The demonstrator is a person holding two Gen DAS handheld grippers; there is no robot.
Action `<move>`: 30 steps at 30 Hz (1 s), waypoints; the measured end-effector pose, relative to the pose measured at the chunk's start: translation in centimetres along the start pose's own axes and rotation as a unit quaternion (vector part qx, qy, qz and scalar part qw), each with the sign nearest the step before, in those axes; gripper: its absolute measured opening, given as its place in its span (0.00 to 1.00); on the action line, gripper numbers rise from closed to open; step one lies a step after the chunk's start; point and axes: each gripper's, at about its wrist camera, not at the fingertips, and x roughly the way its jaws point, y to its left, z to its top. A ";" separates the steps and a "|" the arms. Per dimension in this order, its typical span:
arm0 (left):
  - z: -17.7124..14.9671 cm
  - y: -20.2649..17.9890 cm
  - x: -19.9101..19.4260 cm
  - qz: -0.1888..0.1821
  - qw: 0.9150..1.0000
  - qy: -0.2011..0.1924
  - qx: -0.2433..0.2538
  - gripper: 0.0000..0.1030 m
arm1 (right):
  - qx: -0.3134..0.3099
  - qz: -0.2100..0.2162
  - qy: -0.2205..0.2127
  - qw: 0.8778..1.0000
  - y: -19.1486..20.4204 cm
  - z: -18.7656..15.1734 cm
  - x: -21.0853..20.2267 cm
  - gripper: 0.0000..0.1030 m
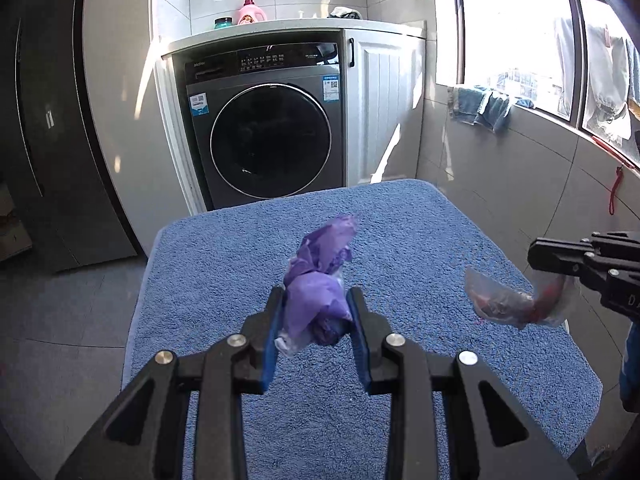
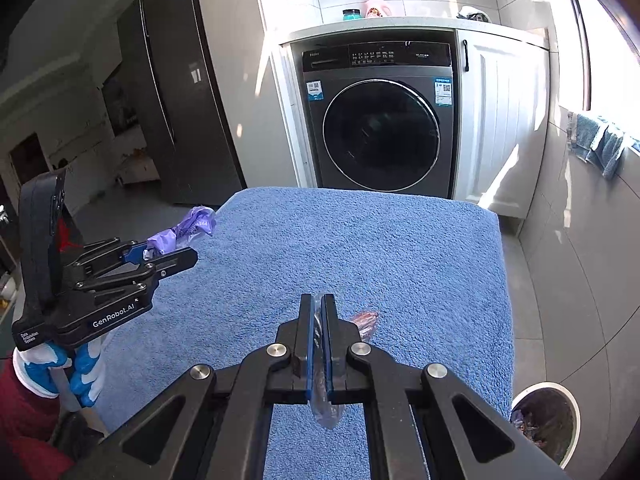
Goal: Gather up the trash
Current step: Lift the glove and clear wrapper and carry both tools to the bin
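My left gripper [image 1: 315,300] is shut on a crumpled purple wrapper [image 1: 320,280] and holds it above the blue towel-covered table [image 1: 224,264]. It also shows in the right wrist view [image 2: 168,250] at the left, with the purple wrapper [image 2: 188,228] sticking out. My right gripper [image 2: 319,304] is shut on a clear plastic wrapper with red print [image 2: 366,320], held just above the towel [image 2: 360,240]. In the left wrist view the right gripper [image 1: 560,260] is at the right edge with that clear wrapper [image 1: 508,300] hanging from it.
A white-rimmed bin [image 2: 548,420] with trash inside stands on the floor at the table's right front corner. A grey washing machine [image 1: 268,136] sits beyond the table. A dark fridge [image 1: 40,120] is at the left. A window sill with blue cloths [image 1: 488,106] is at the right.
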 end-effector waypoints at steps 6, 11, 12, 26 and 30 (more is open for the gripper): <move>0.0 -2.2 -1.1 0.012 1.000 -0.002 0.019 0.28 | 0.013 0.016 -0.006 1.000 -0.5 -1.3 -0.8 0.04; 1.0 -4.7 -1.4 0.019 0.999 -0.007 0.043 0.28 | 0.024 0.020 -0.021 0.999 -2.2 -1.9 -2.3 0.04; 1.3 -5.3 -1.4 0.019 0.999 -0.009 0.049 0.28 | 0.029 0.019 -0.024 0.999 -2.7 -2.0 -2.6 0.04; 5.6 -21.0 2.2 -0.067 0.983 -0.002 0.172 0.28 | 0.117 -0.066 -0.067 0.989 -15.5 -5.7 -9.7 0.04; 6.4 -27.0 4.7 -0.124 0.971 0.023 0.205 0.28 | 0.156 -0.106 -0.068 0.980 -20.2 -7.9 -11.4 0.04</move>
